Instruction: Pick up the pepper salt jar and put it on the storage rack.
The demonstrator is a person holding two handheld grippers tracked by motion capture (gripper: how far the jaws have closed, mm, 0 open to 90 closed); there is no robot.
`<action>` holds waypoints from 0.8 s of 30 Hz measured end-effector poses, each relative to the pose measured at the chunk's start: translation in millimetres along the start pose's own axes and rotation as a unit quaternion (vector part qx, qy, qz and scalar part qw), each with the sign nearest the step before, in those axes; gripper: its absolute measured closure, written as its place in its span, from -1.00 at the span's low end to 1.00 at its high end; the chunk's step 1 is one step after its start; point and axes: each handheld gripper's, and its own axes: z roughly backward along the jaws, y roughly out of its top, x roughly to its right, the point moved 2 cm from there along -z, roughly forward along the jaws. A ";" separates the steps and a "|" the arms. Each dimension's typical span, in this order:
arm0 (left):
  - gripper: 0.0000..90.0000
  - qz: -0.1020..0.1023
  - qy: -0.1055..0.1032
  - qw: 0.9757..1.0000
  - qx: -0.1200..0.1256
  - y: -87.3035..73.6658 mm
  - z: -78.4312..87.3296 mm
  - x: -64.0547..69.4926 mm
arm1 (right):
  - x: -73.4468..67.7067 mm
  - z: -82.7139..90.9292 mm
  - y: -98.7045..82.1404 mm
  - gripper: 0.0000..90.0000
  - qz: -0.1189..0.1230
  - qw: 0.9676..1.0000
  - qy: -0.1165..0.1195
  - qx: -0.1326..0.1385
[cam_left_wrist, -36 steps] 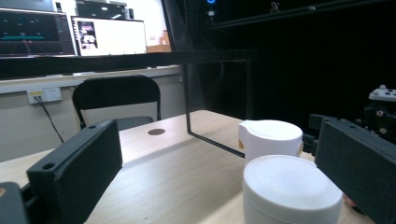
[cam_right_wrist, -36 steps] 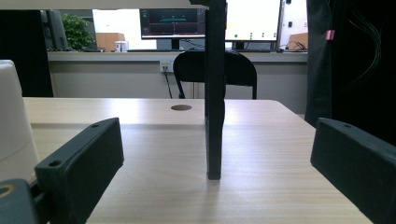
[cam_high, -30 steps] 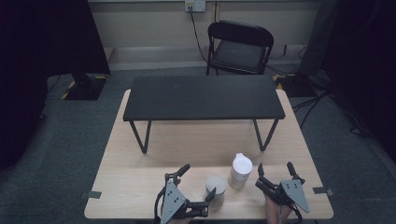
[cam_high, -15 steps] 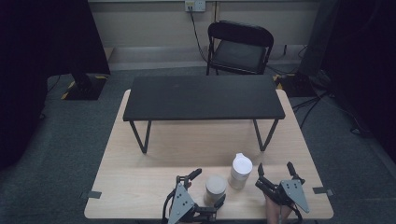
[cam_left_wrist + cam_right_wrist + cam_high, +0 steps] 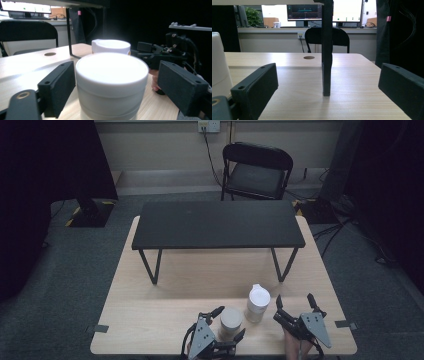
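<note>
A light wooden table (image 5: 150, 320) is seen from above, standing on grey carpet (image 5: 65, 285) in a dim room. A low black bench (image 5: 217, 224) with thin angled legs is set on the far half of the table. Behind it, a black folding chair (image 5: 257, 170) is placed against a pale wall, under a wall socket (image 5: 209, 125).

At the near edge, left of centre, the left gripper (image 5: 226, 326) is held low over the table. Its jaws have just been closing around a short beige jar (image 5: 231, 319) that stands upright between them. In the left gripper view, one jaw is seen just beside the jar (image 5: 111, 85), perhaps touching it, while a clear gap is left at the other, so the jar is not yet clamped. The jar's lid is on, and its contents cannot be seen.

Just right of it and slightly farther, a taller white lidded container (image 5: 258, 300) is standing upright. Its contents are also hidden.

At the near right, the right gripper (image 5: 295, 302) is held with its jaws wide apart and nothing between them.
</note>
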 end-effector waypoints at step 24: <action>-0.25 -0.001 0.001 1.000 -0.010 -8.4 -7.7 -3.3 | 0.0 0.0 0.0 -0.97 0.000 1.000 0.000 0.000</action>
